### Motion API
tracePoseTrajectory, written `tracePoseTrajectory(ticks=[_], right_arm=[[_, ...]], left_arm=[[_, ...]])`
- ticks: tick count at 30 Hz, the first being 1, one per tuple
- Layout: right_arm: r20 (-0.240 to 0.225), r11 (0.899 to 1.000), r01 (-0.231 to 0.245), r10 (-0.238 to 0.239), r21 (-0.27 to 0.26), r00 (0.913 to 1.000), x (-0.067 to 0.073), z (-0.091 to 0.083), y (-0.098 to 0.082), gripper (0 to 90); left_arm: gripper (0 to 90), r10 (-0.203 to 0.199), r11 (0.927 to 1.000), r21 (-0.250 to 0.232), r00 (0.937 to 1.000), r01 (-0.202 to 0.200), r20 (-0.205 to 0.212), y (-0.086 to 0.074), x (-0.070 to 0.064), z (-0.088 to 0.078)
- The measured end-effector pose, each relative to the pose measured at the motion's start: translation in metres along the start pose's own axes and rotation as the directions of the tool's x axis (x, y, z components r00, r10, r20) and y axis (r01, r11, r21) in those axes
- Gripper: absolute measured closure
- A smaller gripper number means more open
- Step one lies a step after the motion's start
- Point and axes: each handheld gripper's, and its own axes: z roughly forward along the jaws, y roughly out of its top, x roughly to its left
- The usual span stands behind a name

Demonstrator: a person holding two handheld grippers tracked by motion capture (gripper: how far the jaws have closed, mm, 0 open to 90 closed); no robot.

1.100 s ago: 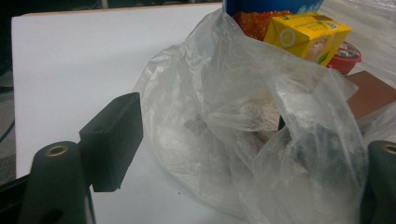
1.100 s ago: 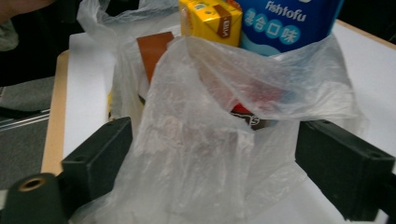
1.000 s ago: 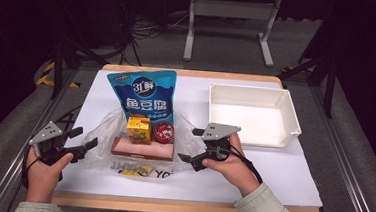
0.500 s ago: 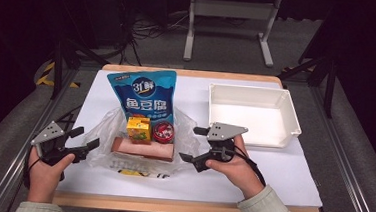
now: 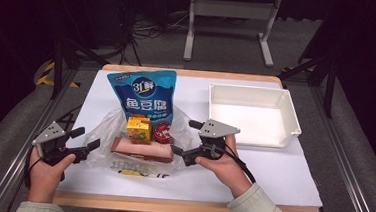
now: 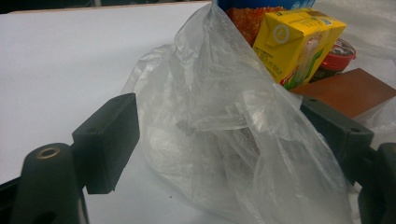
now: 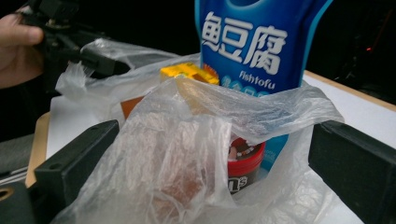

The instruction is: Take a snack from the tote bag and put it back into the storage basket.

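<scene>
On the white table mat (image 5: 281, 172), a crumpled clear plastic bag (image 5: 105, 130) lies beneath a tall blue fish-tofu pouch (image 5: 142, 94). In front of that pouch sit a small yellow juice carton (image 5: 138, 129), a round red-lidded tub (image 5: 162, 132) and a flat brown box (image 5: 142, 149). The left gripper (image 5: 87, 139) and the right gripper (image 5: 184, 137), jaws apart, flank the bag. Right of the pouch stands a white rectangular plastic tray (image 5: 291, 113).
</scene>
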Motion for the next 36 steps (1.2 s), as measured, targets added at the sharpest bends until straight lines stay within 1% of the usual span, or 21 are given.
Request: tracePoseTrajectory(ticks=[4,6,7,8,9,10,11,13,14,15,16,17,18,19,20,21,25,27,31,34,36], right_arm=[[-0.009,0.999,-0.008,0.008,-0.035,0.9999,0.001,-0.004,0.003,4.0],[0.005,0.999,0.003,-0.003,-0.049,1.0,0.001,-0.006,0.004,4.2],[0.012,0.999,0.004,-0.003,-0.054,0.9999,0.001,-0.007,0.004,4.2],[0.012,0.999,0.004,-0.003,-0.054,0.9999,0.001,-0.007,0.004,4.2],[0.011,0.999,-0.005,0.005,-0.053,0.9999,0.0,-0.007,0.003,4.2],[0.011,0.999,-0.005,0.005,-0.053,0.9999,0.0,-0.007,0.003,4.2],[0.019,0.999,-0.001,0.001,-0.048,0.9998,0.0,-0.007,0.002,4.3],[0.022,0.999,-0.002,0.003,-0.04,0.9997,0.0,-0.006,0.001,4.6],[0.02,0.999,-0.009,0.01,-0.039,0.9998,-0.001,-0.005,-0.001,4.7],[0.019,0.999,-0.013,0.014,-0.032,0.9997,-0.002,-0.004,-0.002,4.7],[0.02,1.0,-0.017,0.018,-0.025,0.9996,-0.002,-0.003,-0.004,4.7],[0.021,1.0,-0.021,0.022,-0.018,0.9996,-0.003,-0.002,-0.006,4.8],[0.019,1.0,-0.024,0.024,-0.013,0.9995,-0.004,-0.001,-0.007,4.8],[0.018,1.0,-0.026,0.027,-0.009,0.9995,-0.004,-0.001,-0.008,4.8],[0.018,1.0,-0.026,0.027,-0.009,0.9995,-0.004,-0.001,-0.008,4.8],[0.021,1.0,-0.029,0.03,-0.006,0.9993,-0.005,0.0,-0.009,4.9],[0.024,1.0,-0.031,0.031,-0.004,0.9992,-0.006,-0.001,-0.01,5.0],[0.024,0.999,-0.035,0.035,-0.001,0.9991,-0.007,-0.001,-0.012,5.1],[0.023,0.999,-0.043,0.042,0.011,0.9988,-0.008,0.0,-0.015,5.1],[0.025,0.999,-0.037,0.037,0.018,0.999,-0.008,0.001,-0.016,5.1],[0.026,0.999,-0.035,0.034,0.018,0.9991,-0.008,0.002,-0.016,5.0]], left_arm=[[19.7,0.001,1.0,0.003,1.0,-0.001,0.0,0.0,0.0,0.001],[19.7,0.003,1.0,0.002,1.0,-0.003,-0.004,0.0,-0.001,0.0],[19.7,0.017,0.9998,-0.006,0.9997,-0.017,-0.017,0.001,-0.002,-0.002],[19.8,0.017,0.9998,-0.006,0.9997,-0.017,-0.017,0.001,-0.002,-0.002],[19.5,0.022,0.9995,-0.021,0.9995,-0.022,-0.023,0.004,-0.003,-0.006],[18.9,0.022,0.9995,-0.021,0.9995,-0.022,-0.023,0.004,-0.003,-0.006],[17.6,0.018,0.9986,-0.049,0.9994,-0.02,-0.031,0.008,-0.003,-0.011],[14.6,0.015,0.9965,-0.082,0.9992,-0.018,-0.037,0.01,-0.004,-0.017],[13.5,0.021,0.9945,-0.101,0.999,-0.025,-0.039,0.012,-0.005,-0.021],[12.0,0.021,0.9945,-0.101,0.999,-0.025,-0.039,0.012,-0.005,-0.021],[11.1,0.033,0.9898,-0.138,0.999,-0.037,-0.029,0.017,-0.008,-0.028],[10.1,0.033,0.9898,-0.138,0.999,-0.037,-0.029,0.017,-0.008,-0.028],[9.5,0.035,0.9882,-0.148,0.9992,-0.038,-0.018,0.019,-0.009,-0.03],[9.0,0.034,0.9843,-0.173,0.9994,-0.034,-0.006,0.021,-0.01,-0.033],[8.6,0.034,0.9843,-0.173,0.9994,-0.034,-0.006,0.021,-0.01,-0.033],[7.7,0.017,0.9851,-0.171,0.9999,-0.016,0.004,0.022,-0.009,-0.035],[7.4,0.021,0.9835,-0.18,0.9998,-0.022,-0.007,0.023,-0.01,-0.04],[7.4,0.032,0.9806,-0.193,0.9993,-0.035,-0.016,0.028,-0.014,-0.047],[7.4,0.066,0.9748,-0.21,0.9966,-0.075,-0.05,0.038,-0.028,-0.061],[7.6,0.101,0.9757,-0.193,0.9944,-0.105,-0.032,0.045,-0.045,-0.063],[8.2,0.133,0.973,-0.189,0.991,-0.132,-0.007,0.049,-0.059,-0.061]])
